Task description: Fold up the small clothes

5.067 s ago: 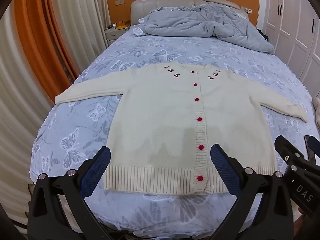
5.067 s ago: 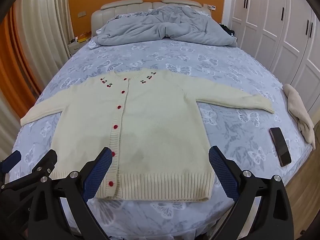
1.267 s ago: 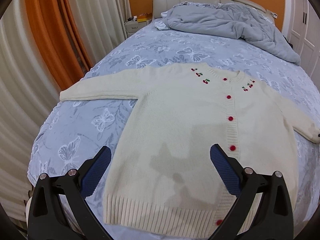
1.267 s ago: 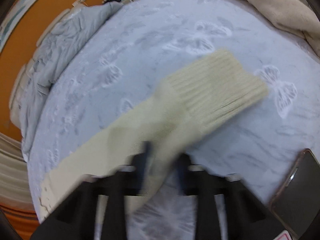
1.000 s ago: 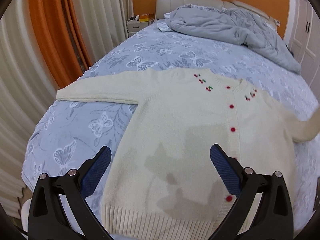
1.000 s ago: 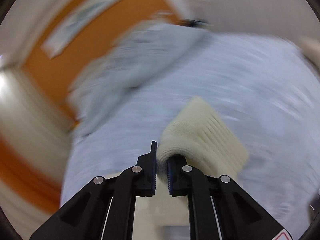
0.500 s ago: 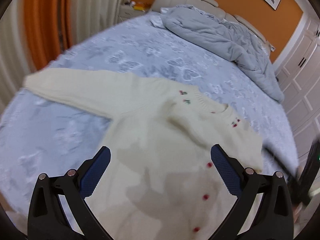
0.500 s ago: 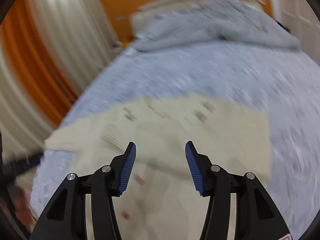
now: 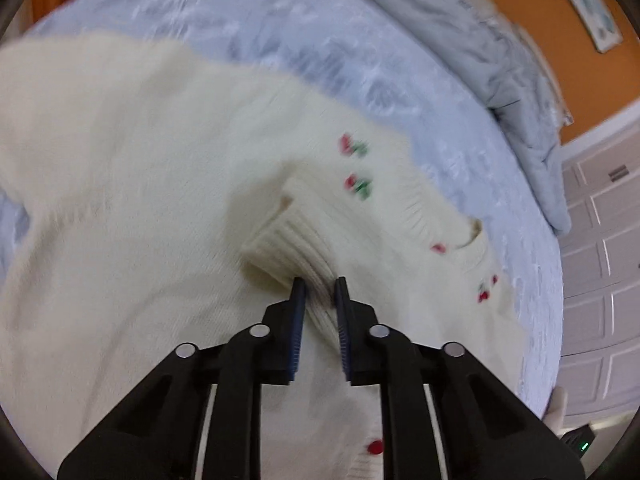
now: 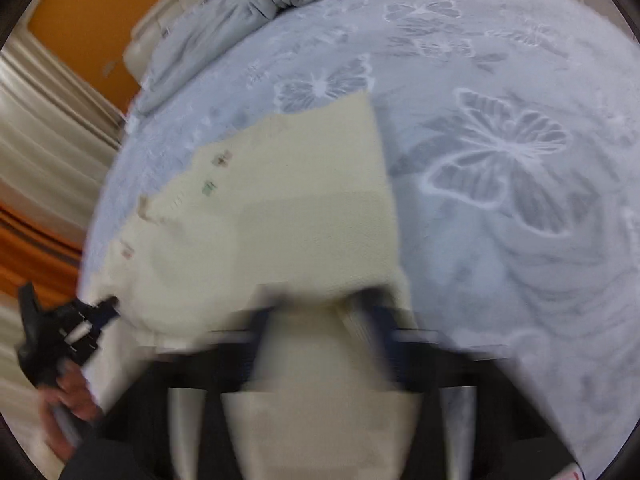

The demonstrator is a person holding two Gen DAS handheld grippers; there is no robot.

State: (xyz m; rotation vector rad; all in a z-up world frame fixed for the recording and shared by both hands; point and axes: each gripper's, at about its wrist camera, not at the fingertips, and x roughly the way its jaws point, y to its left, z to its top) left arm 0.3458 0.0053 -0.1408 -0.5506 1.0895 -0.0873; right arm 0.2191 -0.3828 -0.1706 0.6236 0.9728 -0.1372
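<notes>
A cream knit cardigan (image 9: 132,200) with red buttons and cherry embroidery lies face up on the bed. Its ribbed sleeve cuff (image 9: 288,248) lies folded across the chest. My left gripper (image 9: 319,286) is closing and its pads pinch that cuff. The right wrist view is blurred: the cardigan (image 10: 280,208) shows a straight folded edge on its right side. My right gripper (image 10: 318,316) hangs low over the knit by that edge, jaws closing but still apart, with cream fabric between them. A hand (image 10: 72,400) holds the left gripper (image 10: 68,332) at the far left.
The bed sheet (image 10: 500,160) is pale blue with white butterflies. A crumpled grey duvet (image 9: 480,40) lies at the headboard end. White wardrobe doors (image 9: 600,260) stand past the bed's right side. Curtains (image 10: 40,140) hang on the left.
The right gripper carried the sleeve cuff across the cardigan, let it go and sank toward the folded edge. The left gripper dropped forward onto the chest and shut on the cuff.
</notes>
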